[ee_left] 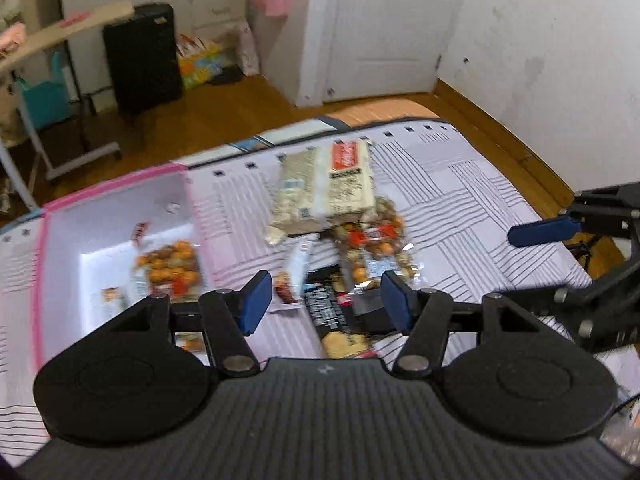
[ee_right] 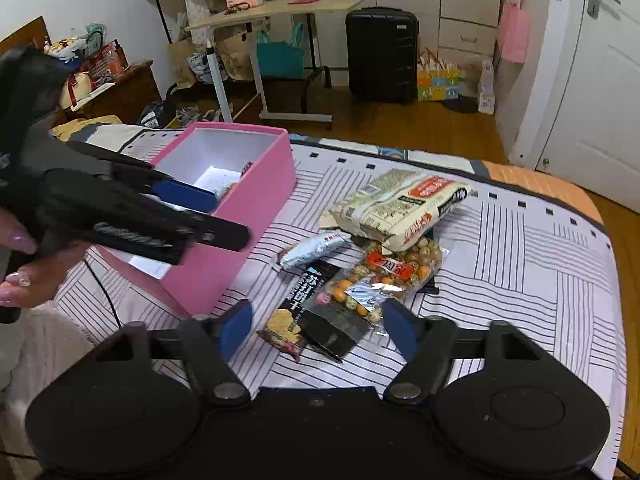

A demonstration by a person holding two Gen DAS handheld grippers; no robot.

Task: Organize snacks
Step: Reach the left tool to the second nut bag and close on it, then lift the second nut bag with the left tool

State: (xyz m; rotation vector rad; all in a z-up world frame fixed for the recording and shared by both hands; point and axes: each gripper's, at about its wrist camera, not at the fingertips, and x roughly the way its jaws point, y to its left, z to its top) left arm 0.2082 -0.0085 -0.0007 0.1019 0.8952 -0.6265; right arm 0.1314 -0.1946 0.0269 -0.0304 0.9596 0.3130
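pink box (ee_right: 256, 184) sits on the striped bed cover (ee_right: 520, 280), open at the top, and i can see one bag of mixed nuts (ee_left: 170, 268) already lying inside it with a couple of small packs. my left gripper (ee_left: 326, 300) hangs just beside the box with its blue pads apart and nothing between them. my right gripper (ee_right: 316, 330) is wide too and holds nothing; it hovers over the pile of snacks that are left. that pile is near the box, on its right side: a black cracker pack (ee_right: 304, 312) closest to me, another nut bag (ee_right: 384, 280) lying partly on it, a small silver bar (ee_right: 312, 250) between them and the box, and a big pale noodle pack (ee_right: 400, 212) at the back, on top of the nut bag's far end. i think the next good step is to take the black cracker pack, since it is nearest. the nut bag overlaps it, so i should bring the pads down on the free end near me, squeeze the flat pack by its edges, and lift slowly so the nut bag slides off and does not come along. then i carry it over the pink wall and let go low inside.
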